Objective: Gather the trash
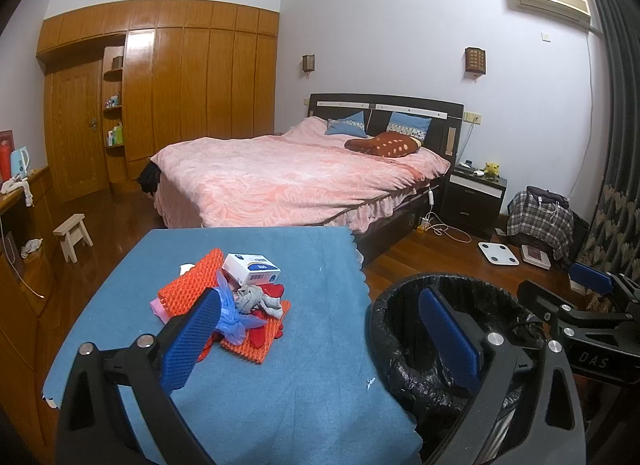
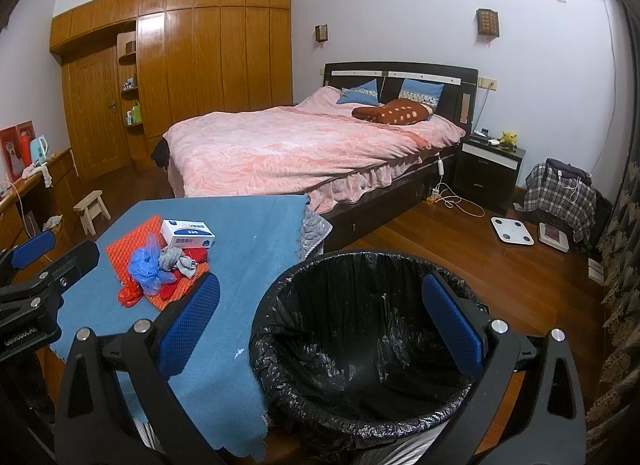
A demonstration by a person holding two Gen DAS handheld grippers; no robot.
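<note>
A heap of trash lies on the blue-clothed table (image 1: 280, 393): a white box (image 1: 252, 268) (image 2: 188, 233), a crumpled blue plastic bag (image 1: 230, 315) (image 2: 146, 265), a grey rag (image 1: 256, 299) (image 2: 176, 261) and red scraps (image 2: 128, 295), all on an orange ridged mat (image 1: 186, 289) (image 2: 132, 245). Beside the table's right edge stands a bin with a black liner (image 1: 400, 291) (image 2: 340, 259). My left gripper (image 1: 320, 339) is open just short of the heap, holding nothing. My right gripper (image 2: 320, 325) hangs open over the bin, also holding nothing.
Behind the table is a bed with a pink cover (image 1: 288, 177). A small wooden stool (image 1: 74, 235) and a low cabinet (image 1: 24, 225) stand at the left. On the floor at the right are a white scale (image 2: 512, 231) and a plaid bag (image 2: 560, 197).
</note>
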